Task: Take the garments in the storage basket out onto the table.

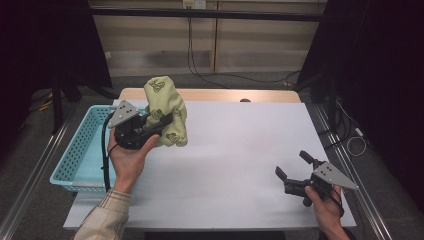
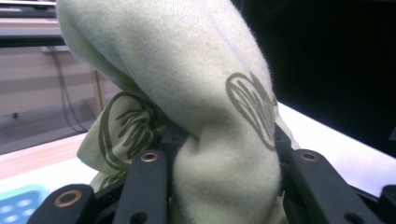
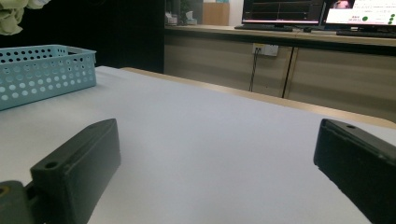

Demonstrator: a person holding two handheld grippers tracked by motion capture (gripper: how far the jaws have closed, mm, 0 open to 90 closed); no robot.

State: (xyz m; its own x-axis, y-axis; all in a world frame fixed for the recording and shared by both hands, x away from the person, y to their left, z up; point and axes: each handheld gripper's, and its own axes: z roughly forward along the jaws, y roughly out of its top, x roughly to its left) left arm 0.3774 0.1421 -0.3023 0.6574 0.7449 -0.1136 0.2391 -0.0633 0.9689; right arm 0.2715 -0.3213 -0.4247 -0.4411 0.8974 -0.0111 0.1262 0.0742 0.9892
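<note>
A pale green cloth (image 1: 165, 107) with dark leaf prints hangs bunched in the air above the table's left part, beside the basket. My left gripper (image 1: 159, 120) is shut on it; in the left gripper view the cloth (image 2: 205, 107) bulges up between the two black jaws and hides what lies ahead. My right gripper (image 1: 294, 165) rests low over the table's near right corner, its jaws wide apart with nothing between them. In the right gripper view the two black fingers (image 3: 79, 172) frame bare white tabletop.
A light blue perforated basket (image 1: 82, 150) sits at the table's left edge; it also appears as the basket (image 3: 42, 72) at the left of the right gripper view. The white table (image 1: 240, 150) has dark stands at both sides. Monitors (image 3: 327, 11) stand on a far desk.
</note>
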